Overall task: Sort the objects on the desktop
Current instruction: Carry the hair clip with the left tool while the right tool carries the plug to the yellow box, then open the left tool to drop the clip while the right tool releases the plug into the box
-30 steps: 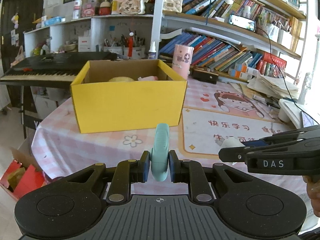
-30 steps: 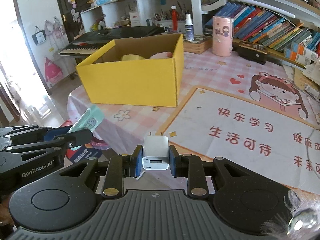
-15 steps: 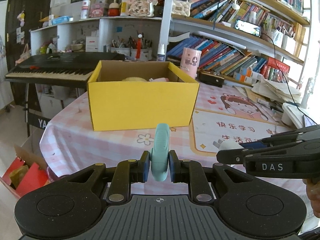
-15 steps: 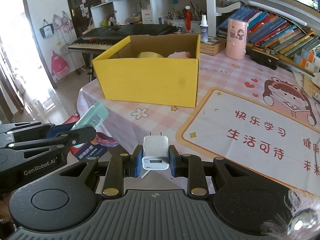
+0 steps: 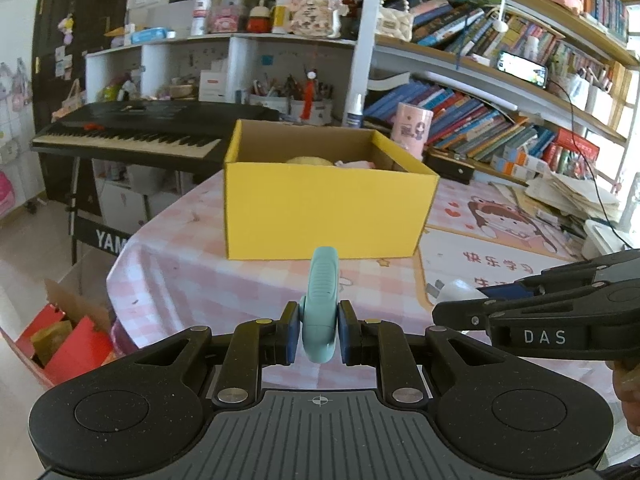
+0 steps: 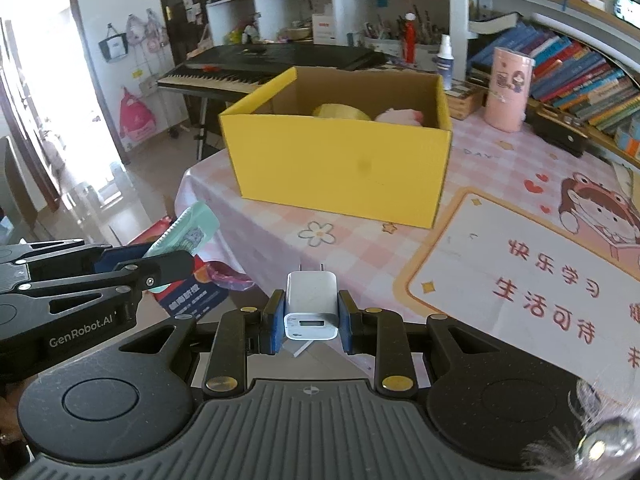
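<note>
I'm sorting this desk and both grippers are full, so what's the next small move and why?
Probably carry the right gripper forward over the yellow box and release the white charger there. The box is open-topped, already holds items, and both grippers hang short of it; the left gripper with the teal clip can follow.

A black keyboard piano [image 5: 132, 136] stands at far left beyond the pink-checked tabletop [image 5: 188, 256]. White cubby shelves [image 5: 224, 64] rise behind it, and slanting bookshelves [image 5: 500, 120] fill the far right. Bright daylight floods the doorway [image 6: 36, 112] and pale floor [image 6: 148, 176] at left.
</note>
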### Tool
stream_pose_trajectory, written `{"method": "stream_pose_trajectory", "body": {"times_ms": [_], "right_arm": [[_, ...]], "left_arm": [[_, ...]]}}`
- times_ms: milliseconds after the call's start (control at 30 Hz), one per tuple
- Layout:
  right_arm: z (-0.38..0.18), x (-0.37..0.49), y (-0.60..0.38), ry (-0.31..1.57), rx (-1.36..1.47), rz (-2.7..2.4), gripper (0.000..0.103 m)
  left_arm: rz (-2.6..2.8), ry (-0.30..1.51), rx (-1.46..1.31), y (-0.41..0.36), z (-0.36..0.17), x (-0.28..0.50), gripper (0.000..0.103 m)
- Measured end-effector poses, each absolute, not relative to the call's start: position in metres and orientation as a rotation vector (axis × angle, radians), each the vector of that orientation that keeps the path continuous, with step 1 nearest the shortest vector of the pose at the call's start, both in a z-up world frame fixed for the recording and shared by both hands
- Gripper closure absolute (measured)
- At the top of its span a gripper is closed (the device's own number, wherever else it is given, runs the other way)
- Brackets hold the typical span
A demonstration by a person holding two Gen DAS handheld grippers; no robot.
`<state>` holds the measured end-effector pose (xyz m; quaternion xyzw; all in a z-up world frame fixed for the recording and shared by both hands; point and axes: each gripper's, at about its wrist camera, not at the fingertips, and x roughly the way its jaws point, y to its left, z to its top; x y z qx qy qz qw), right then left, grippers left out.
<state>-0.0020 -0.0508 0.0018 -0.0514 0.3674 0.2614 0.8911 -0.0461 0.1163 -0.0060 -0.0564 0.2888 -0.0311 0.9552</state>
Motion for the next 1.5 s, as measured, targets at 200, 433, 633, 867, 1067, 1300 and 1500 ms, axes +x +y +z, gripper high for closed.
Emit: {"method": "stream_pose_trajectory", "body": {"times_ms": [200,433,633,867,1067,1300,1500], "right_arm": [[0.007,0.008,-0.039,0.742,-0.126,0.565,0.079],[0.028,0.027,-0.036,0.671,-0.104,0.565,0.078],[0.049,0.054,-0.037,0.608,-0.079,0.568,0.078],[0.063,0.095,-0.042,0.562,-0.073,0.585,0.078],[0.064,0.129,-0.046,0.554,-0.084,0.605,0.078],[0.059,0.17,-0.048,0.559,-0.118,0.623,0.078],[0.048,0.201,-0.047,0.586,-0.17,0.653,0.078]], "left_arm": [[-0.039,0.55,-0.142,0.129,0.003,-0.04,0.085],[-0.03,0.466,-0.141,0.135,0.023,-0.018,0.085],[-0.019,0.415,-0.134,0.134,0.035,0.007,0.085],[-0.002,0.401,-0.122,0.128,0.039,0.039,0.085],[0.022,0.396,-0.115,0.121,0.041,0.071,0.085],[0.048,0.419,-0.099,0.113,0.035,0.11,0.085],[0.061,0.469,-0.078,0.108,0.024,0.138,0.085]]}}
